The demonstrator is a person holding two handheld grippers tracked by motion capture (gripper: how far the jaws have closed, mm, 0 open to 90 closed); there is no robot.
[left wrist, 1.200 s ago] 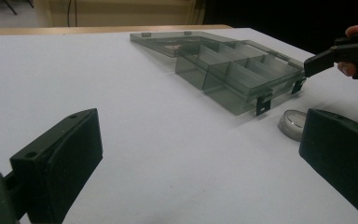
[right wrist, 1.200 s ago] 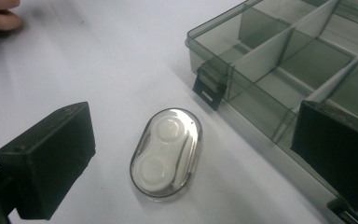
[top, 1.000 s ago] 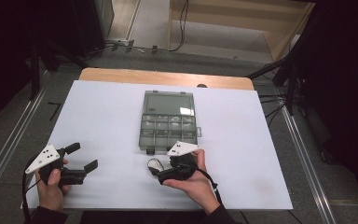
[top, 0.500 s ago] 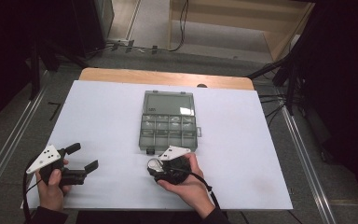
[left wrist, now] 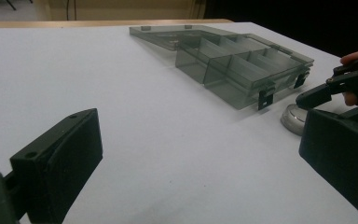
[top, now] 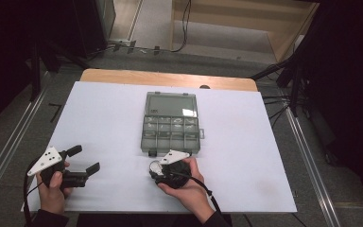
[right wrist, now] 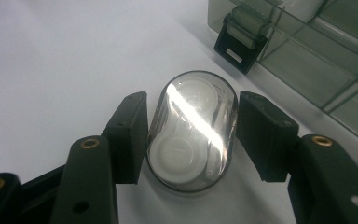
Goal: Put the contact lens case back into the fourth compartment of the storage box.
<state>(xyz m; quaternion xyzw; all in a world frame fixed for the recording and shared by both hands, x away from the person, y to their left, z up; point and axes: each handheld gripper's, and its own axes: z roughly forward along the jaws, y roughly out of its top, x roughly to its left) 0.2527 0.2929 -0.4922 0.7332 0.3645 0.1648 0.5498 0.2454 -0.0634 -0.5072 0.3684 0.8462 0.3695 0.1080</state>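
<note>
The left gripper (top: 78,161), matte black with a grey three-cornered plate, rests on the smooth white table (top: 104,123) at 8 o'clock, jaws wide apart on nothing. At 6 o'clock the right gripper (right wrist: 191,133) has shifted slightly leftward from a second ago, below the smoky translucent compartment box (top: 171,124). Its jaws, just closing, flank the glossy clear oval case (right wrist: 193,130); the left pad touches it, the right stands just off.

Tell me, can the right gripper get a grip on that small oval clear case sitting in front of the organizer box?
Probably yes. The right gripper already has its jaws, which have just been closing, either side of the oval clear case, with nothing between pads and case. The organizer box sits just behind, clear of the jaws.
</note>
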